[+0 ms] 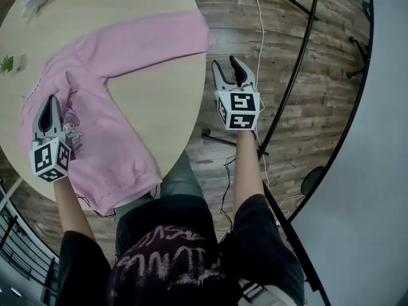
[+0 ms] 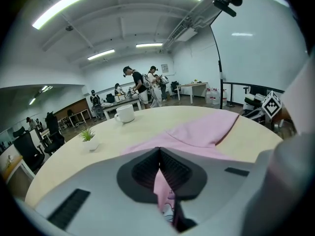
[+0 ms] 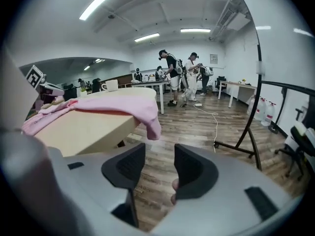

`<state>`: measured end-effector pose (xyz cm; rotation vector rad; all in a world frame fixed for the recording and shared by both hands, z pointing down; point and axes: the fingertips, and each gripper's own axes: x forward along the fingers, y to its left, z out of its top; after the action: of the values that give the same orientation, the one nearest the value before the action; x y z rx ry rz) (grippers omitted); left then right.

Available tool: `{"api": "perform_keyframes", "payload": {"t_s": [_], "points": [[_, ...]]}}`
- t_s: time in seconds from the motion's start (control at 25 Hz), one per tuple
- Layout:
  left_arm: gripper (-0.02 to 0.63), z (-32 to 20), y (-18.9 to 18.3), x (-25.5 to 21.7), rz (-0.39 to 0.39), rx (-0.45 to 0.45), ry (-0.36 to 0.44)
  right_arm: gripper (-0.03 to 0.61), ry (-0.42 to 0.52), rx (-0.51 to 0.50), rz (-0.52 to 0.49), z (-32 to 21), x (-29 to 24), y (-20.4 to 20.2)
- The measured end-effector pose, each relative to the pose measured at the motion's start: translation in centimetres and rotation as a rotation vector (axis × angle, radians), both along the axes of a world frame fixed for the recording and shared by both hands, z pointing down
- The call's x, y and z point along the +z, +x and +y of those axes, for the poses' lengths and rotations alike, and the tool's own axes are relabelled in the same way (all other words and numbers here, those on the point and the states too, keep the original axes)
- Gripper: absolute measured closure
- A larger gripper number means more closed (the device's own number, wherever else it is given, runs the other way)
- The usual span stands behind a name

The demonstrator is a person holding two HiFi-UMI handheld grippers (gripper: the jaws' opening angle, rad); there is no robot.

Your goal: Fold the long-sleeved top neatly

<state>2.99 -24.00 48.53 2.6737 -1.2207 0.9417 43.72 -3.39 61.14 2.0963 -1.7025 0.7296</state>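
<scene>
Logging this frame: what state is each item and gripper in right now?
pink top: unfolded, spread on the table, one sleeve cuff overhanging the edge.
left gripper: shut on the pink top.
right gripper: open, empty, off the table.
mug: upright.
potted plant: upright.

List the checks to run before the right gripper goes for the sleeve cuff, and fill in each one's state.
1. Left gripper shut on the pink top, cloth pinched between its jaws: ok.
2. Right gripper open with nothing between its jaws: ok.
3. Right gripper at the sleeve cuff: not ok, it is past the table edge, over the floor, apart from the cuff.
4. Sleeve fully on the table: not ok, the cuff droops over the edge.
5. Cup and small plant apart from the top: ok.
</scene>
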Motion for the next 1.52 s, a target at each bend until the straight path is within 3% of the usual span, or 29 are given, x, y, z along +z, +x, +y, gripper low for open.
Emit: {"api": "perform_keyframes", "payload": {"t_s": [0.48,0.72,1.04,1.28,1.52], "points": [[0.603,-1.4,-1.5,0.5,-0.030,-0.055,-0.014,0.370,0.053,-0.048,0.054,-5.0,2.0,0.5],[0.603,-1.1,-2.8,0.4,-0.016,-0.087,-0.013,0.534,0.072,0.000,0.115,-5.0,0.3,2.6],[0.603,0.0,-5.3,-0.6,0.058,-0.148,-0.015,0.546,0.126,0.027,0.221,-5.7,-7.1,4.1],[0.603,1.5,-9.1,-2.3,0.110,-0.188,0.006,0.546,0.220,-0.023,0.266,-9.0,-14.3,-0.1],[0.603,3.4,-15.7,-3.4,0.180,-0.297,0.028,0.546,0.322,-0.150,0.284,-14.0,-20.2,-8.7]]}}
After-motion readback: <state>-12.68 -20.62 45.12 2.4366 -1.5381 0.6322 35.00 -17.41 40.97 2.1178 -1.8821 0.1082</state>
